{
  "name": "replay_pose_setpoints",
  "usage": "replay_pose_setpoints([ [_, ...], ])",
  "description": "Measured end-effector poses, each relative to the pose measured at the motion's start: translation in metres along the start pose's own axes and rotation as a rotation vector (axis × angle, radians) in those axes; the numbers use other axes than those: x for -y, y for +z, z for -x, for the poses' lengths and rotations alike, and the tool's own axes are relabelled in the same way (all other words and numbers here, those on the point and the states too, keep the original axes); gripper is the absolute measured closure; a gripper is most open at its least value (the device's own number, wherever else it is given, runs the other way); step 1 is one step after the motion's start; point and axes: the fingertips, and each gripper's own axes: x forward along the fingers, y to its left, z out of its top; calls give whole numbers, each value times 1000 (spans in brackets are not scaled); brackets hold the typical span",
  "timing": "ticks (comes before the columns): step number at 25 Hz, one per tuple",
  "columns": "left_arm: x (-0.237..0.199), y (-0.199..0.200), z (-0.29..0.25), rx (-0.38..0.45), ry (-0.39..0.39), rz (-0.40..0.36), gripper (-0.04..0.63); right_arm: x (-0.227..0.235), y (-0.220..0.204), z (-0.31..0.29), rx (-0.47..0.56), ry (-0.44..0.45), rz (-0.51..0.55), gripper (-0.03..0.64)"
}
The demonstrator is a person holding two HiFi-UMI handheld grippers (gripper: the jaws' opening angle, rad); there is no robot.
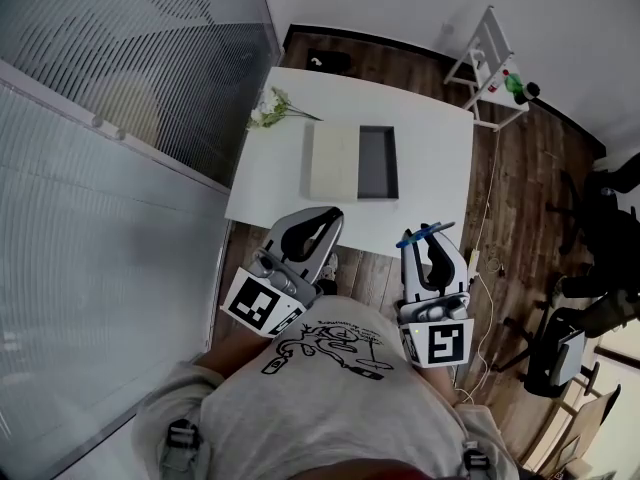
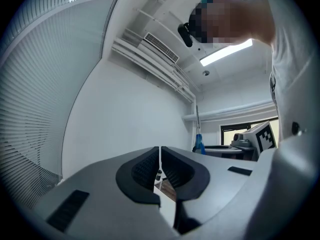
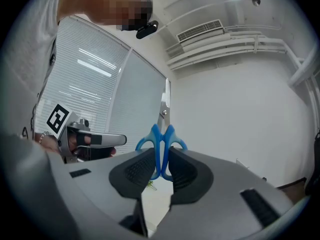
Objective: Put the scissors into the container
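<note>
My right tongs [image 3: 161, 158] are clamped on the blue handles of the scissors [image 3: 161, 136], held off the near edge of the desk [image 1: 432, 158]. They are well apart from the open grey container [image 1: 378, 163] lying on it. My left tongs [image 2: 160, 159] are closed together, with nothing between them.

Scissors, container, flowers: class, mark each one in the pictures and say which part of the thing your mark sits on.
scissors [image 3: 156, 136]: right gripper view, on the blue handle.
container [image 1: 378, 164]: head view, on its bare grey floor.
flowers [image 1: 268, 114]: head view, on the white blossoms.
</note>
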Motion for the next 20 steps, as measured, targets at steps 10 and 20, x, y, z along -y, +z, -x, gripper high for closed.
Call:
replay_pose_setpoints([
  [10,-45,2,-26,9,-28,-3,568,16,-1,-46,3,-41,-3,526],
  [20,-56,1,-42,9,-29,-12,568,30,-4,-54,-8,-61,1,526],
])
